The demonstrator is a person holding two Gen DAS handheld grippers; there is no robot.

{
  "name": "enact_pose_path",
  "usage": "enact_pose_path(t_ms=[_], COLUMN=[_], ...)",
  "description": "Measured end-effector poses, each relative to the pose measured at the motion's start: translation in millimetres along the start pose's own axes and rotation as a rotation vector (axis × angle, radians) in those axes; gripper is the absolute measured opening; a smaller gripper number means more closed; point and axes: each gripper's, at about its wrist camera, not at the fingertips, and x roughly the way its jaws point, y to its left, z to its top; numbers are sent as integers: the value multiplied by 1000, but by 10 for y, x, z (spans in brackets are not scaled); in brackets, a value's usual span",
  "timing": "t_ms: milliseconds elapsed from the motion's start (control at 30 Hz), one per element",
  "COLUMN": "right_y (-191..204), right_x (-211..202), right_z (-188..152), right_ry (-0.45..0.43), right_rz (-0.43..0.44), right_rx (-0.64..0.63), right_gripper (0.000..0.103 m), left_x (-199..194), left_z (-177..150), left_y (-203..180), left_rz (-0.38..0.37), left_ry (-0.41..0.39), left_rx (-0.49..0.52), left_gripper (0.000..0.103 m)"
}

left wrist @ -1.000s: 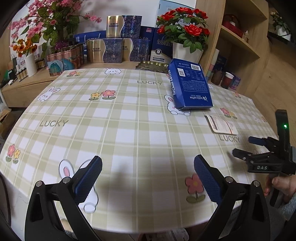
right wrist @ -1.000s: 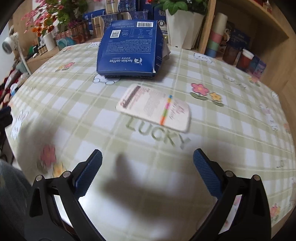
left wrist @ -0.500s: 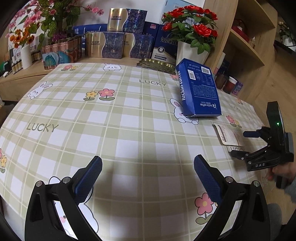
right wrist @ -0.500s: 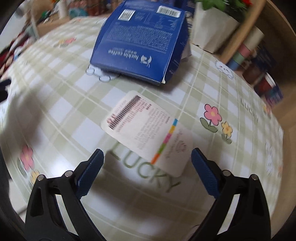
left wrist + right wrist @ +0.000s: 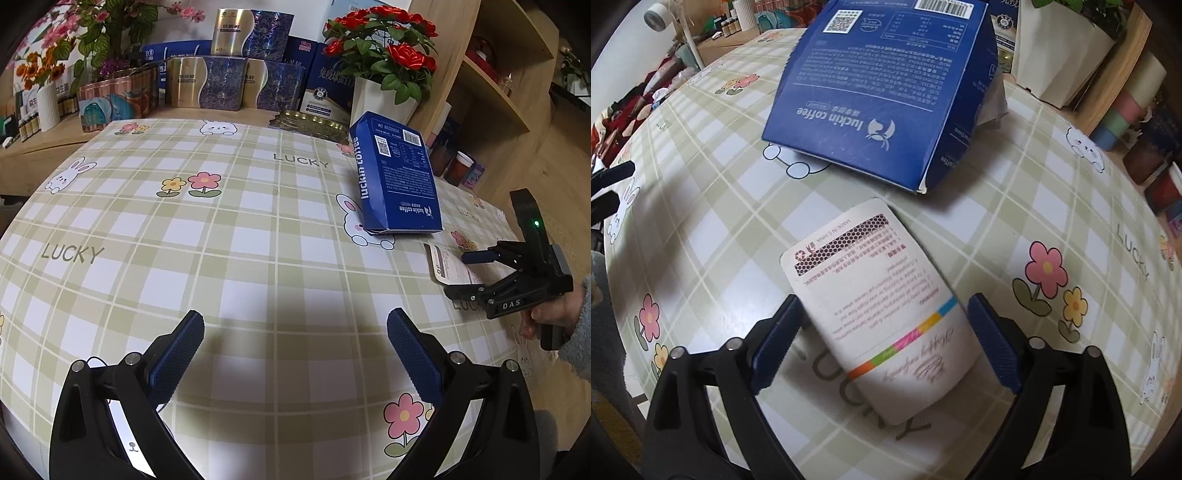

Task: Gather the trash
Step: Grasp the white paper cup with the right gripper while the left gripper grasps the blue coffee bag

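Observation:
A flat white paper card [image 5: 882, 306] with printed text and a coloured stripe lies on the checked tablecloth [image 5: 1015, 206]. My right gripper [image 5: 884, 341] is open, its fingers on either side of the card's near half. An empty blue luckin coffee box [image 5: 882, 88] lies just beyond the card. In the left wrist view the box [image 5: 397, 177] lies at the right, the card [image 5: 452, 266] beside it, and the right gripper [image 5: 467, 273] over the card. My left gripper [image 5: 295, 352] is open and empty above the table's near part.
Gift boxes [image 5: 221, 77], a white pot of red roses [image 5: 380, 62] and flower vases [image 5: 48, 103] stand along the back. A wooden shelf [image 5: 491, 81] with cups stands at the right. The table edge [image 5: 517, 240] runs close behind the right gripper.
My right gripper has moved forward and down over the card, so its fingers now straddle it. My left gripper has moved forward over the table.

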Motion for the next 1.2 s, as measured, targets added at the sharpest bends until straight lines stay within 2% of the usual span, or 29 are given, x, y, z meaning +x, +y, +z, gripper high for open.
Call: enact_pose_path(t_ms=[167,333,400,567,767,967,1200], right_y=[-42,25,71,87,47,-8,-117], right_x=[28,-25,-58,-208,-343,-429,-467], right_z=[33,41,15,-91,-239,-333,-436], right_ry=[9,15,14,-59,-149,-215,-249], right_rz=[32,48,57,97,101,91,71], right_rx=[-10,-44,-47,51,202,309,389], right_gripper=[93,76,68,58,55,53,53], left_x=[6,-4,-7,48,233,602,1106], left_z=[22,66,92,203,484,854,1162], left_y=[-68,-116,-135,-191,-333,-489,-440], left_rz=[-4,-15,-25,-72,-157,-252,-346], left_ry=[0,-2,-2,13,22,36,87], left_rx=[16,32,40,36,39,50,-63], left_gripper=[97,97,93,85,83,73,60])
